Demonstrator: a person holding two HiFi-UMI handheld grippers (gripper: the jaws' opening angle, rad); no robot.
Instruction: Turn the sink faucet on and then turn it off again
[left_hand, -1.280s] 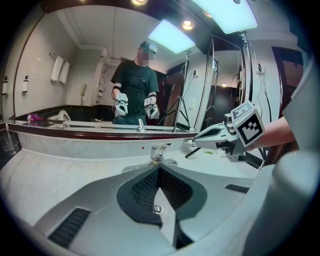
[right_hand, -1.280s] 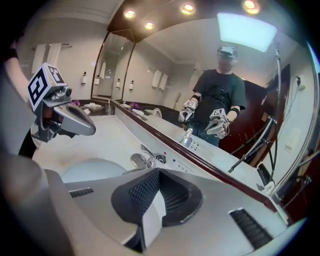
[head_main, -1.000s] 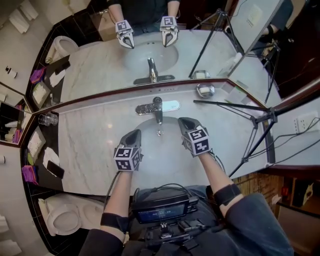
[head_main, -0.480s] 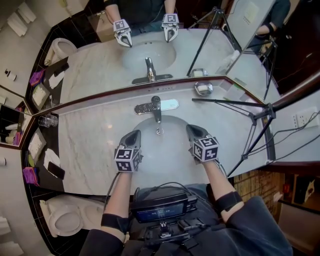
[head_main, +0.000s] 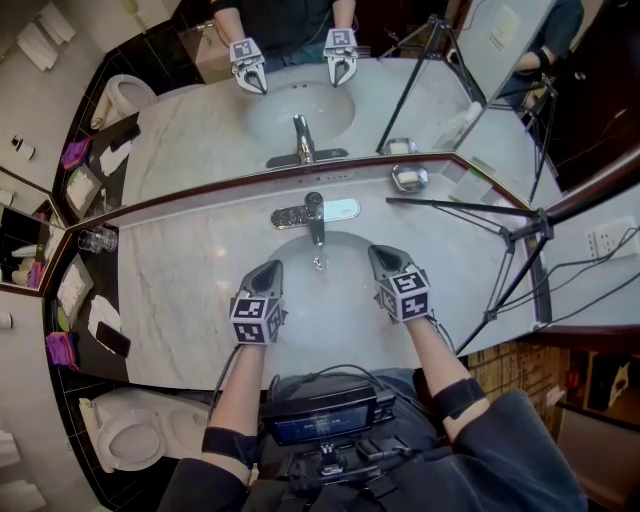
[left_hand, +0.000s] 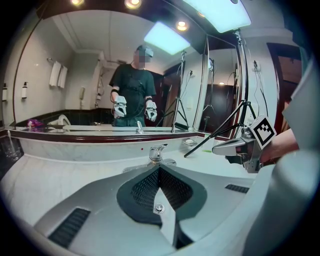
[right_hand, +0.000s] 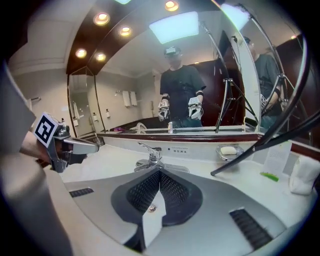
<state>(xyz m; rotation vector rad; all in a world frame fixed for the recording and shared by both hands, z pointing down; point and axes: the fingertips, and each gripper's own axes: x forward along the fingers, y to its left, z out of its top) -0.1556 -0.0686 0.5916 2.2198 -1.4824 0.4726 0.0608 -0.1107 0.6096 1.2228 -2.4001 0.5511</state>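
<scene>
In the head view, the right gripper (head_main: 378, 256) is seen drawn slightly back from the faucet (head_main: 315, 212) since a second ago. The left gripper (head_main: 268, 270) is unmoved. In the left gripper view, its jaws are pressed together, empty. In the right gripper view, likewise. A soap bar (right_hand: 229, 149) is held in the dish (right_hand: 231, 156) right of the faucet.

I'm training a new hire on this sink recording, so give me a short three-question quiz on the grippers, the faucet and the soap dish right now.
1. True or false: the left gripper is gripping the faucet.
2. In the head view, where is the soap dish? A: left of the faucet. B: right of the faucet. C: held in the left gripper.
3. Fill in: the jaws of the right gripper are ____.
Key: 1 false, it is short of the faucet, shut and empty. 2 B. 3 shut.
</scene>
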